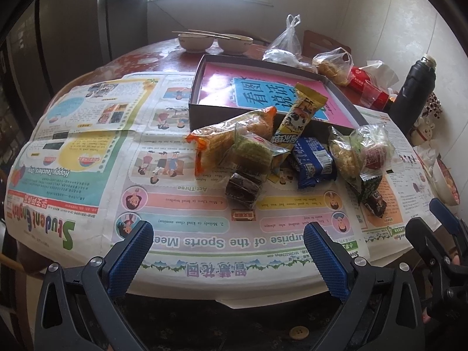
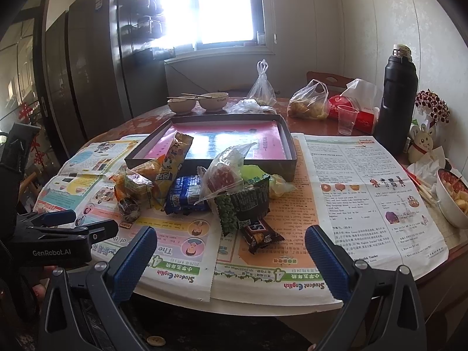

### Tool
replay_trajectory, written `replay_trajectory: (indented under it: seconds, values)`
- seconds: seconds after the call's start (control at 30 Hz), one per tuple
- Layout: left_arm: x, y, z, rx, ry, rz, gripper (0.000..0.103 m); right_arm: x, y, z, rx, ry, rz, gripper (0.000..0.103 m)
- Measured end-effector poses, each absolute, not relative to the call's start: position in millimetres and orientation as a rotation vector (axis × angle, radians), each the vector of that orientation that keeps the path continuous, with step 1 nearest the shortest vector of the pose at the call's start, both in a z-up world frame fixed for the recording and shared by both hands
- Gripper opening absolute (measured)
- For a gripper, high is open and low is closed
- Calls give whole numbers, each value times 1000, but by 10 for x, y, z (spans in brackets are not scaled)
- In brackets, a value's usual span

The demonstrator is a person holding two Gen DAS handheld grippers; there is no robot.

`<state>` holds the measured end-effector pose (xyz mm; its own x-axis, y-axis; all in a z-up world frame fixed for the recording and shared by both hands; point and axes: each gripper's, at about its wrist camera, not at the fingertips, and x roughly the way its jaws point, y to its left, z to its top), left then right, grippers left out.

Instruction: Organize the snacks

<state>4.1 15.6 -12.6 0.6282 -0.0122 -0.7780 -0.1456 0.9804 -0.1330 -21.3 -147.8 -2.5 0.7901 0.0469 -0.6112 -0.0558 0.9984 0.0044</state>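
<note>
Left wrist view. The left claw [image 1: 228, 251] stands wide open and empty at the near edge of the desk [image 1: 163, 58], its blue pads [image 1: 131, 259] well apart over the newspaper [image 1: 96, 152]. The landmark is the shallow dark box [image 1: 196, 87] with a pink and blue sheet lining its floor. The snacks lie in a heap just in front of the box's near wall: an orange-ended clear packet [image 1: 225, 143], with a green-filled clear packet [image 1: 257, 149] overlapping it, and a dark brown cake in clear wrap [image 1: 242, 188] nearest the claw. A yellow bar wrapper [image 1: 301, 117] leans tilted over the box's near wall, one end inside. A blue packet [image 1: 314, 161] lies in front of the box beside that bar, and a clear bag of puffed pieces [image 1: 359, 152] sits off the box's near right corner. Beyond the box stand two bowls [image 1: 193, 42] with chopsticks laid across them. Part of the right claw [image 1: 444, 222] shows at the frame's right edge (its state cannot be judged from here).

Right wrist view. The right claw [image 2: 231, 251] is likewise open and holds nothing. The box [image 2: 289, 143] sits ahead at mid-desk, the snack heap touching its near wall. Nearest this claw lies a brown chocolate bar [image 2: 260, 235], with a green pea packet [image 2: 239, 207] just behind it, toward the box. The blue packet [image 2: 187, 194] lies left of these. A black flask [image 2: 397, 99] stands upright well right of the box, with a clear plastic cup [image 2: 346, 118] between them.
</note>
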Motion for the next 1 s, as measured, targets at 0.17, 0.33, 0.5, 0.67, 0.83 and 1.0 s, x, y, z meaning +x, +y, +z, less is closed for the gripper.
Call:
replay_trajectory:
  seconds: [0.17, 0.33, 0.5, 0.67, 0.83, 1.0]
  values:
    - [97, 201, -150, -190, 893, 77, 102, -166, -1487, -17, -4, 659, 63, 102]
    - [177, 179, -182, -172, 905, 58, 97, -71, -1498, 3, 9, 662, 68, 102]
    - [230, 147, -195, -161, 904, 43, 95, 79, -1488, 55, 1, 661, 63, 102]
    - [281, 141, -191, -156, 898, 31, 95, 280, -1449, 113, -9, 652, 68, 102]
    - [332, 146, -206, -135, 889, 41, 95, 507, -1424, 58, -11, 694, 63, 88]
    - [382, 166, -238, -138, 898, 39, 95, 617, -1354, -1, -51, 711, 66, 72]
